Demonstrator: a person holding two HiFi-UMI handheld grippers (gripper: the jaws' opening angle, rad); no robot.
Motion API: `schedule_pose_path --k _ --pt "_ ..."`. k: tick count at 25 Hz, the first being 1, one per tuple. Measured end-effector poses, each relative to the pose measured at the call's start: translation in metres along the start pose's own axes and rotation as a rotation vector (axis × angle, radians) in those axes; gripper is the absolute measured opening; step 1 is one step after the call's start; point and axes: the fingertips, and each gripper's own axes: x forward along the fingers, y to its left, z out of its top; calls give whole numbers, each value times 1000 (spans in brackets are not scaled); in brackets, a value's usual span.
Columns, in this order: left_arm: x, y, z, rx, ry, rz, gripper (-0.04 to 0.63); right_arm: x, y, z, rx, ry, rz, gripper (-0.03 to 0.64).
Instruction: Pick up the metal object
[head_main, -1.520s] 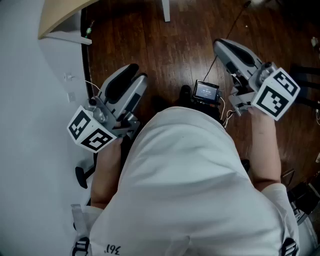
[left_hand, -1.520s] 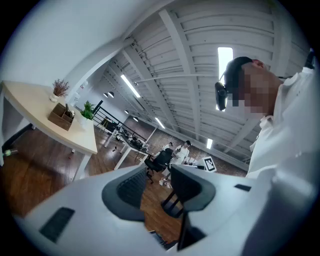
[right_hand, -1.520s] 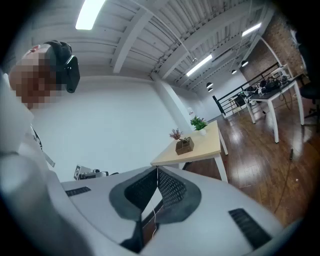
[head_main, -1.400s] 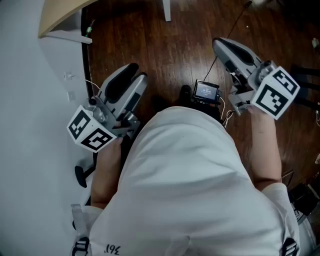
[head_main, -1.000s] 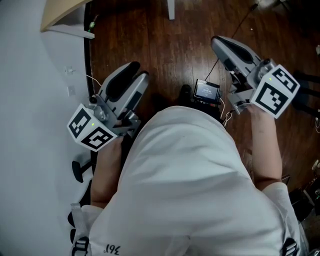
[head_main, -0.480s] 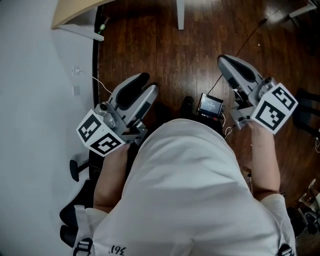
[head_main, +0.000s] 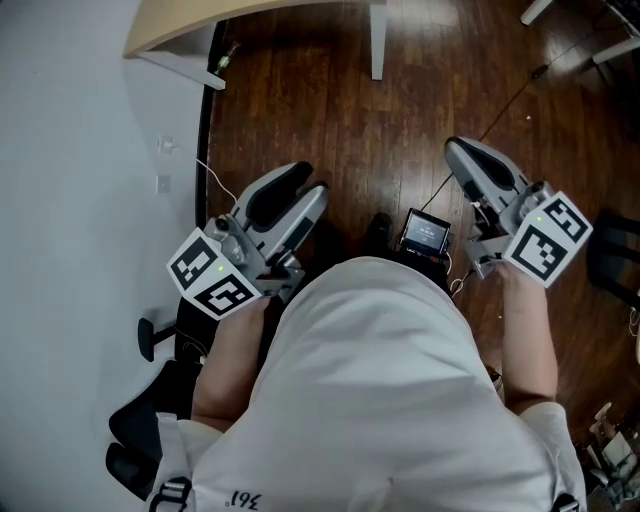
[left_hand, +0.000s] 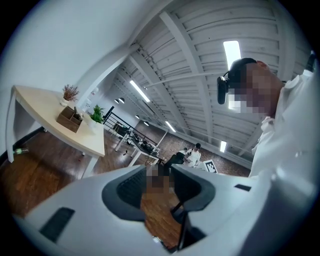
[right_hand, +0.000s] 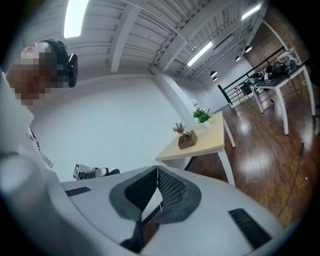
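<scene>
No metal object shows in any view. In the head view my left gripper (head_main: 300, 182) points out over the dark wood floor, left of the white shirt. In the left gripper view its jaws (left_hand: 160, 171) stand a little apart with nothing between them. My right gripper (head_main: 462, 152) is held out on the right side. Its pads meet at the tips in the right gripper view (right_hand: 157, 169), so it is shut and empty. Both grippers aim up and out into the room.
A small device with a lit screen (head_main: 425, 231) hangs in front of the shirt. A pale wooden table (head_main: 180, 22) (right_hand: 212, 138) with a plant box (right_hand: 187, 140) stands by the white wall (head_main: 70, 200). A white table leg (head_main: 377, 40) and a chair base (head_main: 140, 445) stand on the floor.
The head view has shifted, so both grippers sit lower in the frame and more floor and table show at the top. Neither gripper has changed its opening.
</scene>
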Motion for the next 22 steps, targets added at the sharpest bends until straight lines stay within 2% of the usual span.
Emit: schedule_pose_path --k 14,22 --pt "-2 3 1 -2 -27 26 147 6 -2 -5 4 30 30 3" --pt "0 6 6 5 -31 13 147 11 0 -2 11 23 33 3"
